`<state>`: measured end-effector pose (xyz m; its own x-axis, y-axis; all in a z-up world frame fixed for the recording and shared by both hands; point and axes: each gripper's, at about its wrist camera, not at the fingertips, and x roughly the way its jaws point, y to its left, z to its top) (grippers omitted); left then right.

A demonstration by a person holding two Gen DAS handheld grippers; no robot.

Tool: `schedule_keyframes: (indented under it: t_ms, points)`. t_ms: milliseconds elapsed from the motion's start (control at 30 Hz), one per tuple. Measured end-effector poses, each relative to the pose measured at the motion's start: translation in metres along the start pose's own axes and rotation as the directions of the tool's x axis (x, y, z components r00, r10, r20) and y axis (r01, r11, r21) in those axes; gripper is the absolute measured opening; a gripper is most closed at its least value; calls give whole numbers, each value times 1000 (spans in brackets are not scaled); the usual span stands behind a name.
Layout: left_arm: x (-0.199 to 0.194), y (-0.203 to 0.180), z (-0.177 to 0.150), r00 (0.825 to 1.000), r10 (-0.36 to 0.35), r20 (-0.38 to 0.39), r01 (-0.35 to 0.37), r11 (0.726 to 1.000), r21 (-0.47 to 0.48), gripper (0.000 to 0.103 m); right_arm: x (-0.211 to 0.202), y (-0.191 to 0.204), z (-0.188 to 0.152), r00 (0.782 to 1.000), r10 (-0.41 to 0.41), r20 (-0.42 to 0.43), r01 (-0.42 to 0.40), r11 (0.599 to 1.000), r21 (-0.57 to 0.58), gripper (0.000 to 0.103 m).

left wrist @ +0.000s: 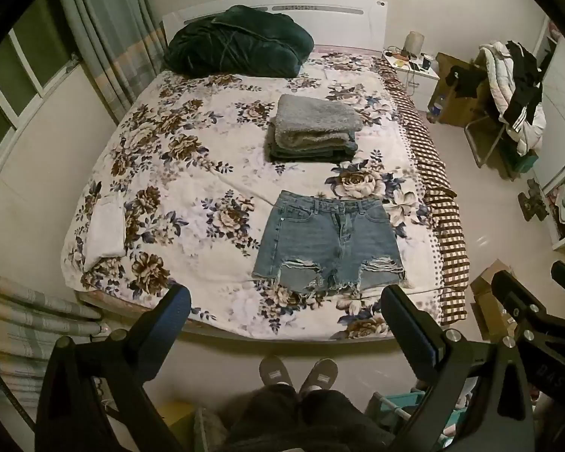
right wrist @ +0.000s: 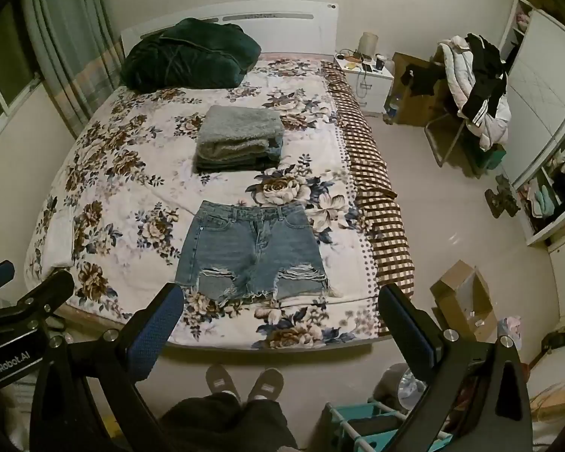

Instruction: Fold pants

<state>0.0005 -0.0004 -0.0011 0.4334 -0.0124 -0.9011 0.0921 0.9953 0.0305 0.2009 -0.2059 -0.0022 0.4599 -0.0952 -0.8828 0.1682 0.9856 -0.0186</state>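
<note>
A pair of ripped blue denim shorts (left wrist: 327,241) lies spread flat near the foot of the bed, waistband toward the headboard, frayed hems toward me. It also shows in the right wrist view (right wrist: 250,248). My left gripper (left wrist: 286,301) is open and empty, held high above the foot edge of the bed, short of the shorts. My right gripper (right wrist: 280,301) is open and empty at the same height, beside the left one. The right gripper also shows at the right edge of the left wrist view (left wrist: 535,282).
The bed has a floral cover (left wrist: 192,173). A stack of folded grey clothes (left wrist: 314,128) lies beyond the shorts, a dark green blanket (left wrist: 237,45) at the headboard. A nightstand (right wrist: 365,71), a chair piled with clothes (right wrist: 478,86) and a cardboard box (right wrist: 463,297) stand on the right.
</note>
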Motion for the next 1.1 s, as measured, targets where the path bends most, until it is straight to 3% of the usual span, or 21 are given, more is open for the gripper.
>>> schedule_keyframes:
  t_ms: [1100]
  points:
    - [-1,-3,1,1000,0,10,0,1000,2,103,-8,4,-5,1000,-7,3,7,1000,-6,103]
